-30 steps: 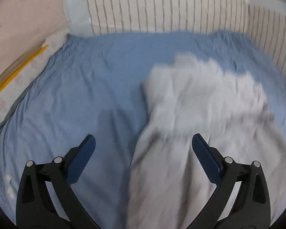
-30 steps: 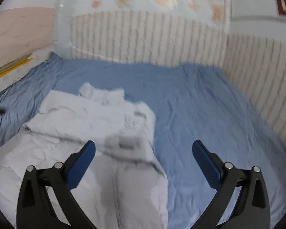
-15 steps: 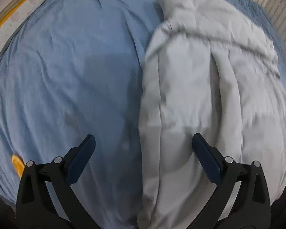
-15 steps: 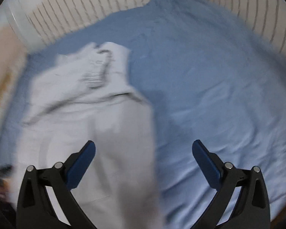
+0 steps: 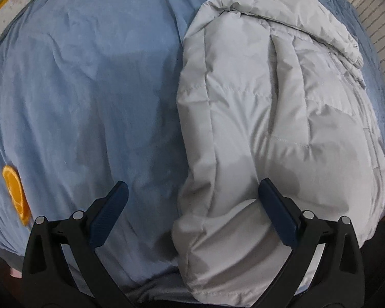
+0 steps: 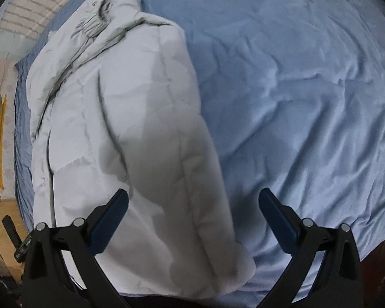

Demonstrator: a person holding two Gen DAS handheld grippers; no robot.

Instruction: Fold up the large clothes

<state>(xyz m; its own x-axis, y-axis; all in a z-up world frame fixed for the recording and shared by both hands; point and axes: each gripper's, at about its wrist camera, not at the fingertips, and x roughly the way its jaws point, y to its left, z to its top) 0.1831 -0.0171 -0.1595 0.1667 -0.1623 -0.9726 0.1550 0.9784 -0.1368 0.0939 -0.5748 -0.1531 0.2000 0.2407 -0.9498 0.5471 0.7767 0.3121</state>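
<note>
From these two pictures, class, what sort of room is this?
Most likely a bedroom: a blue bedsheet covers a wide soft bed, a white padded jacket lies on it, and a pale striped wall stands close behind.

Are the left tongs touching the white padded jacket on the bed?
Cannot tell. In the left wrist view, the open left tongs straddle the jacket, but neither contact nor gap shows plainly.

Pale puffer jacket point(image 5: 269, 118) (sleeves folded inward)
</note>
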